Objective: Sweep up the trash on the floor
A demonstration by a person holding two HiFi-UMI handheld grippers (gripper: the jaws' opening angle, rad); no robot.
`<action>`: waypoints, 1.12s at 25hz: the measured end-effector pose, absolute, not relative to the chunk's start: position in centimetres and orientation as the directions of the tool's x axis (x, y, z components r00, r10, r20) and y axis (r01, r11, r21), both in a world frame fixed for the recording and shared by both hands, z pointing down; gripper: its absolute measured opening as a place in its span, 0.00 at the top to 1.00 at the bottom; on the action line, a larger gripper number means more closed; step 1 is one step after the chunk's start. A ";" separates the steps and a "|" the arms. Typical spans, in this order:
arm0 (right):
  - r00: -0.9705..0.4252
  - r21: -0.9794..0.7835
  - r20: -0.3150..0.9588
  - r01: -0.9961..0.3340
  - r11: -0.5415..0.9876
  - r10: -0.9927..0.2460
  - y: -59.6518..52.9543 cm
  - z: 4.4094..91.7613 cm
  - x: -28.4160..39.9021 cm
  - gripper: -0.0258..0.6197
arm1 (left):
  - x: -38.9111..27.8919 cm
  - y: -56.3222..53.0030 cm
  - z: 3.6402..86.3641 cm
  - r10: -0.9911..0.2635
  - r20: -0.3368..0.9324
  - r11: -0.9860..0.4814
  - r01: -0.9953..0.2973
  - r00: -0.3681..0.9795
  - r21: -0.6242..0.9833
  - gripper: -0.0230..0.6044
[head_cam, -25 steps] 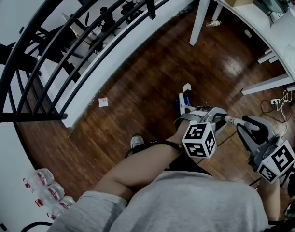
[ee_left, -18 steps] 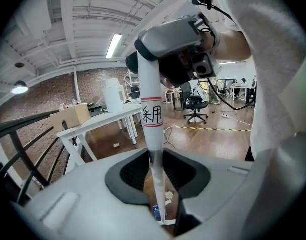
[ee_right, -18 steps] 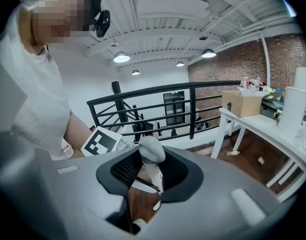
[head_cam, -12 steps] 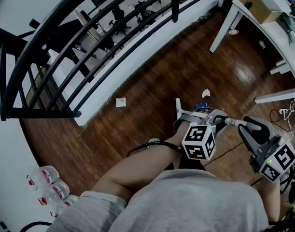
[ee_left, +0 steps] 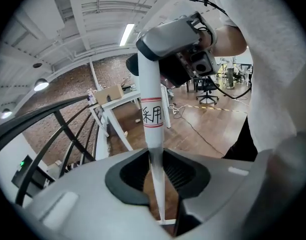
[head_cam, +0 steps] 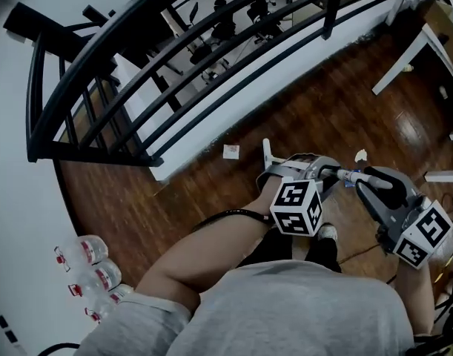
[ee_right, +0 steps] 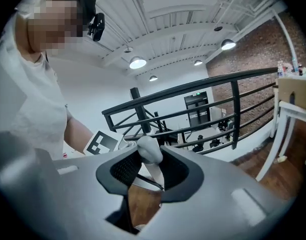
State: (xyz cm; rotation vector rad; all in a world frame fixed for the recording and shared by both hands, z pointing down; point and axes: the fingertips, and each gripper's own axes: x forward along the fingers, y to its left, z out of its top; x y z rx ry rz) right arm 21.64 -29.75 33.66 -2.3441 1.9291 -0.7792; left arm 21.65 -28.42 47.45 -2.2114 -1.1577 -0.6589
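A white broom handle (ee_left: 153, 109) with a red-edged label runs between both grippers. In the left gripper view my left gripper (ee_left: 155, 171) is shut on the handle lower down. In the right gripper view my right gripper (ee_right: 145, 169) is shut on the handle's rounded top end (ee_right: 148, 149). In the head view the left gripper (head_cam: 304, 167) and right gripper (head_cam: 367, 180) are close together over the dark wood floor (head_cam: 211, 191). A white paper scrap (head_cam: 230, 151) lies by the white railing base. A crumpled white piece (head_cam: 360, 155) lies to the right. The broom's head is mostly hidden.
A black railing (head_cam: 174, 58) on a white base (head_cam: 233, 117) curves across the far side. White table legs (head_cam: 397, 69) stand at the upper right. Clear water bottles (head_cam: 89, 273) lie at the lower left. A cable (head_cam: 226, 215) crosses the floor near my feet.
The person has turned and stepped toward the railing, so the paper scrap and railing base are now nearer the grippers. Both grippers have kept their hold on the handle.
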 end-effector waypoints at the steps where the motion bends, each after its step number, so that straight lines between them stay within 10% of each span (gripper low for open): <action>1: 0.104 -0.326 0.355 -0.918 -0.227 -0.929 -31.3 33.9 21.6 0.78 | 21.5 -30.2 47.7 0.556 0.652 -0.488 0.837 0.516 -0.246 0.83; 17: -0.070 -0.361 0.291 -0.932 -0.042 -0.954 -46.3 38.5 20.7 0.78 | 20.5 -46.5 52.1 0.364 0.718 -0.647 0.716 0.593 -0.263 0.83; 28: 0.006 -0.324 0.350 -0.938 -0.127 -0.937 -43.4 38.6 22.0 0.79 | 21.9 -42.9 52.3 0.448 0.689 -0.611 0.758 0.570 -0.230 0.83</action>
